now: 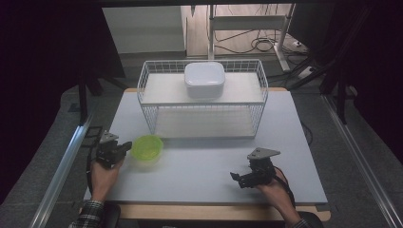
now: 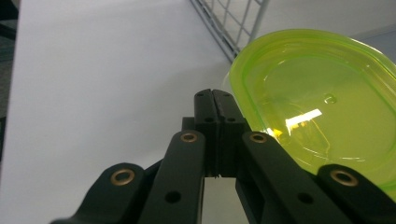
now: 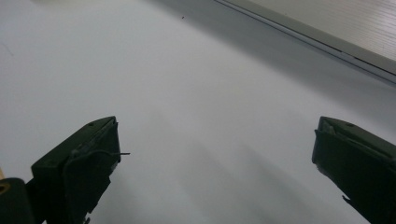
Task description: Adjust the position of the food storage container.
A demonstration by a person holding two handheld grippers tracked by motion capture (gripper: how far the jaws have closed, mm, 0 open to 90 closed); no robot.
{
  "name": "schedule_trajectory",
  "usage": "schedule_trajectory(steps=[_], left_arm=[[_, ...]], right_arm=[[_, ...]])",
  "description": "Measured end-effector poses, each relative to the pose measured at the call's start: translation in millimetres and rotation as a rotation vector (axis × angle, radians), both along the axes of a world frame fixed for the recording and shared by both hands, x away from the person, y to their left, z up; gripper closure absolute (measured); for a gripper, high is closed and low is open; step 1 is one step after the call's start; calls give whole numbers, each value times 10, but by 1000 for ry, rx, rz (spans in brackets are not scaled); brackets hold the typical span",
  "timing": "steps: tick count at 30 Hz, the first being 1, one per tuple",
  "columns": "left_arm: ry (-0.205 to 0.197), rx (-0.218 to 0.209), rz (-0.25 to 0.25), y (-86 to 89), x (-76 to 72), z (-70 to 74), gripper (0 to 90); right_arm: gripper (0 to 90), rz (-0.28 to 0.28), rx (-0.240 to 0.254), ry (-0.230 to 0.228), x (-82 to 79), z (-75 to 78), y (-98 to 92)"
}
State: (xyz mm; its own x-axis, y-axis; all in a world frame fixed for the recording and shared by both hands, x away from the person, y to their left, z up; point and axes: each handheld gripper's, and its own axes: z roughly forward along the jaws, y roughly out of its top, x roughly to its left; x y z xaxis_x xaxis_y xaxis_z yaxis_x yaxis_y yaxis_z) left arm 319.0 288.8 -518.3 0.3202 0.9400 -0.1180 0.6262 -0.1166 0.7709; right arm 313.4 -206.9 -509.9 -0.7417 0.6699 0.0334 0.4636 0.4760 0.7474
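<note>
- The left gripper (image 1: 124, 147) is resting with its jaws pressed together, empty, just beside the green bowl (image 1: 147, 147).
- The bowl is sitting on the worktop (image 1: 204, 166) before the wire rack (image 1: 203, 97).
- The right gripper (image 1: 236, 177) is holding its jaws wide apart, empty.

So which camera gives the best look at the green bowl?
The left gripper view: the green bowl fills its right side, showing rim and glossy inside, beside the shut left gripper. The high view shows it whole but small, in front of the wire rack. The right gripper view faces bare table.
</note>
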Motion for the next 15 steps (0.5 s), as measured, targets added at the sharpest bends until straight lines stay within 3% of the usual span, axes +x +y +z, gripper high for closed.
schedule_trajectory(steps=[15], left_arm=[[6,-23,-88,-309,38,17,899]], right_arm=[[14,8,-7,6,3,-19,20]])
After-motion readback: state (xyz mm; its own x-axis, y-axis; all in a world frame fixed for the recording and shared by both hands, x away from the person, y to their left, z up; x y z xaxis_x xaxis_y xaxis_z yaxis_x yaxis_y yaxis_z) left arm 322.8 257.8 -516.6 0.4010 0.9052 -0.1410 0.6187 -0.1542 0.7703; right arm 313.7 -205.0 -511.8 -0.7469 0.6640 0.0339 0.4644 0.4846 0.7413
